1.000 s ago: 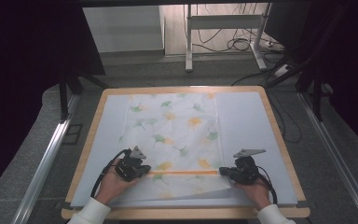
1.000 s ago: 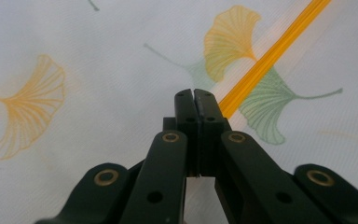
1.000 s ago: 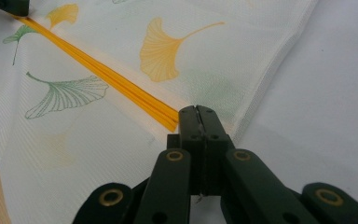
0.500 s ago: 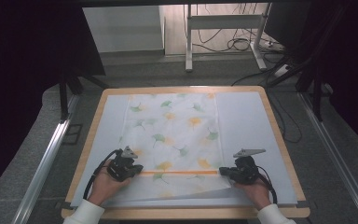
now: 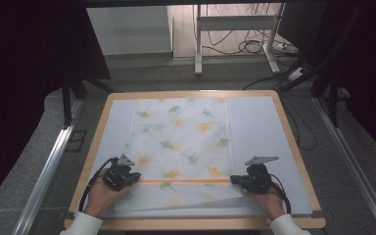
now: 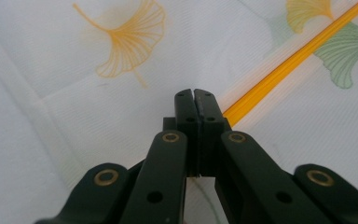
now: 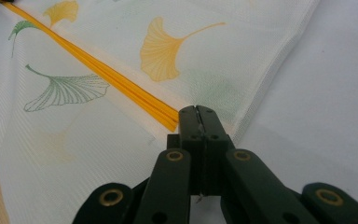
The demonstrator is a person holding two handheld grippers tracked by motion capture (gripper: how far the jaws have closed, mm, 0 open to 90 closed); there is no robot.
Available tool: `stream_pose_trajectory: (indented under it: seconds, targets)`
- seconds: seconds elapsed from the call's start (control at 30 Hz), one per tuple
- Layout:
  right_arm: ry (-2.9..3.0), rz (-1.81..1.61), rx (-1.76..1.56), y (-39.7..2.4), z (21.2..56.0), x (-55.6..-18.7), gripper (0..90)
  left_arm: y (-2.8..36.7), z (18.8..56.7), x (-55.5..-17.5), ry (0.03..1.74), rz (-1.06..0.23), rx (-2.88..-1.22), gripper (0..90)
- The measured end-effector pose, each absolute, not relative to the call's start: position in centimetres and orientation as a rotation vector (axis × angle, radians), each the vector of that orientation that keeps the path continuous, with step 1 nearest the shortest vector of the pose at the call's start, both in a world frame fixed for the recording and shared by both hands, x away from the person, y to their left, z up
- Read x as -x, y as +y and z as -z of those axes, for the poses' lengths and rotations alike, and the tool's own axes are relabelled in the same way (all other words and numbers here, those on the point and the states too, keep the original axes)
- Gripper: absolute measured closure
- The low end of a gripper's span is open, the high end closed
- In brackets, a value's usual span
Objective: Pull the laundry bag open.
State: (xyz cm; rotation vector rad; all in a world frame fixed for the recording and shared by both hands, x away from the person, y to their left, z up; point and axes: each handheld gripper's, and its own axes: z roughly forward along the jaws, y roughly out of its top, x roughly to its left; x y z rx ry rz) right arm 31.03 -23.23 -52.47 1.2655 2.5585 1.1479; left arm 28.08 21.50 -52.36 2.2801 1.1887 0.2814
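On near table edge (image 5: 196,224) | cloth (image 5: 181,142) partly folded, far part left flat | left gripper (image 5: 133,177) and right gripper (image 5: 236,180) clamped together on orange stripe (image 5: 181,181) ends

The high view looks forward and down from above the person's side of the surface (image 5: 293,147), far enough back to take in its whole wooden rim, the floor beyond and both forearms entering at the bottom. The left gripper view rides on the left tongs (image 6: 196,95) and looks along their black jaws from very close to the leaf-printed cloth (image 6: 121,70). The right gripper view sits the same way on the right tongs (image 7: 197,112), equally near. All three views share that cloth and its orange stripe (image 5: 183,181), which runs between the two tongs in the high view.
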Motion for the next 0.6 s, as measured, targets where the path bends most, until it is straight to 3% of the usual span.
stream_pose_trajectory:
  seconds: [0.6]
  targets:
    - [2.558,-1.143,-1.265,-23.2,52.5,-31.0,89.7,23.7,52.3,-27.5,1.263,-0.314,-2.254,90.0]
